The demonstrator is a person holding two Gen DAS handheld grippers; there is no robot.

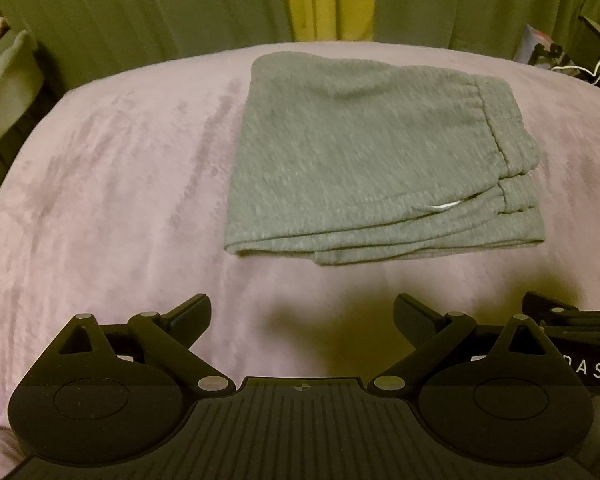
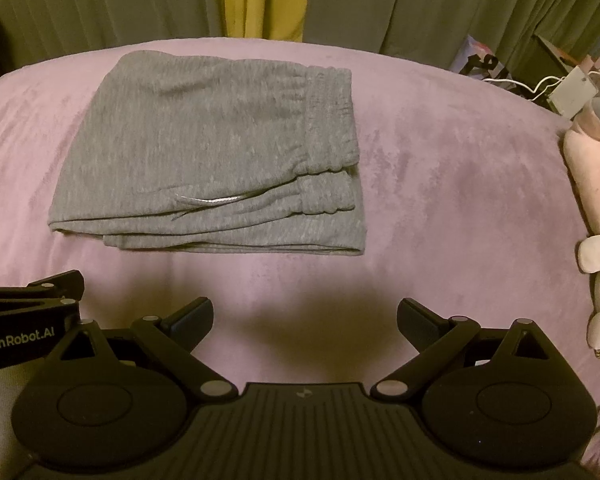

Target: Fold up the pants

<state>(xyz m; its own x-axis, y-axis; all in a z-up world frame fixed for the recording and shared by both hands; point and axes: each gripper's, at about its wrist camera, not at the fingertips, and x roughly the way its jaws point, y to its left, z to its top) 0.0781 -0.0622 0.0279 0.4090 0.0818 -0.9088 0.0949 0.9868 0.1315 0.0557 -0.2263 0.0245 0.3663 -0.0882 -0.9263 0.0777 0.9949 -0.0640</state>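
We find the pants (image 1: 364, 160) folded ahead of both grippers; soft, limp, light. Left gripper (image 1: 302, 316) and right gripper (image 2: 305, 318) spread, empty; we would pinch the near layered edge.

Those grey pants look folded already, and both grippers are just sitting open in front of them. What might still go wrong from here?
The grey pants lie in loose stacked layers, with uneven edges at the near side, so nudging or lifting the bundle could spill the fold open. A pale drawstring sticks out between layers and might snag on a finger. The left gripper and right gripper sit close side by side, both open and holding nothing, so they may bump if they move in together over the soft pink blanket.
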